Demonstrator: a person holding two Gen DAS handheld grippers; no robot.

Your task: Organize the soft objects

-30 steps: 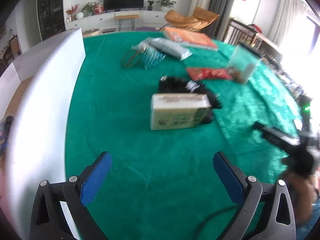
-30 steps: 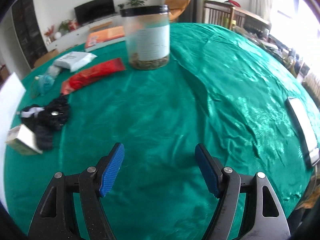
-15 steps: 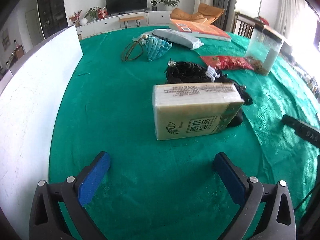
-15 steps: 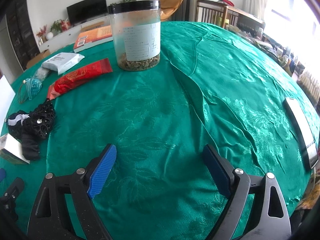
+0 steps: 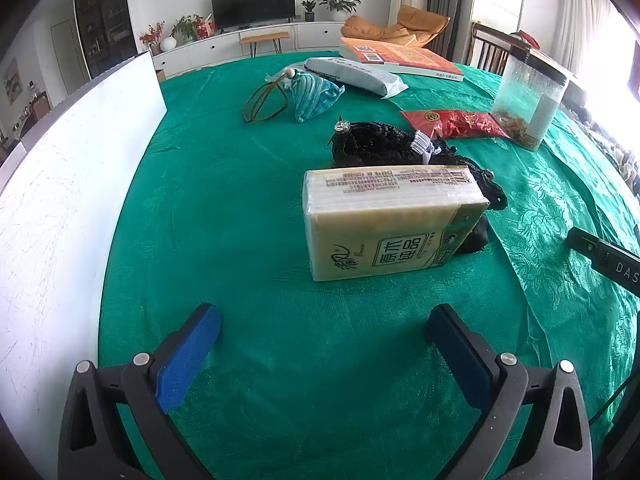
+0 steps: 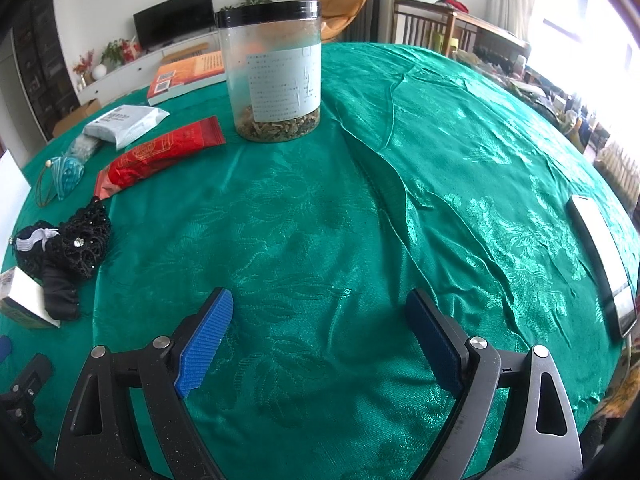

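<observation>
A beige tissue pack (image 5: 388,220) lies on the green tablecloth (image 5: 240,208), just ahead of my left gripper (image 5: 324,332), which is open and empty. A black lace garment (image 5: 384,148) lies behind the pack, touching it. A teal pouch with a brown cord (image 5: 312,94) lies farther back. In the right wrist view my right gripper (image 6: 320,320) is open and empty over bare cloth; the black garment (image 6: 68,248) and the tissue pack (image 6: 22,300) lie far to its left.
A white bin wall (image 5: 60,184) stands along the left. A clear jar (image 6: 274,76) with a black lid, a red packet (image 6: 160,156), a white pouch (image 6: 124,120) and an orange book (image 6: 188,72) lie at the back. A phone (image 6: 602,256) lies at the right edge.
My left gripper has come closer to the tissue pack, which now looks larger and more centred. My right gripper has moved forward towards the jar. Both stay open.
</observation>
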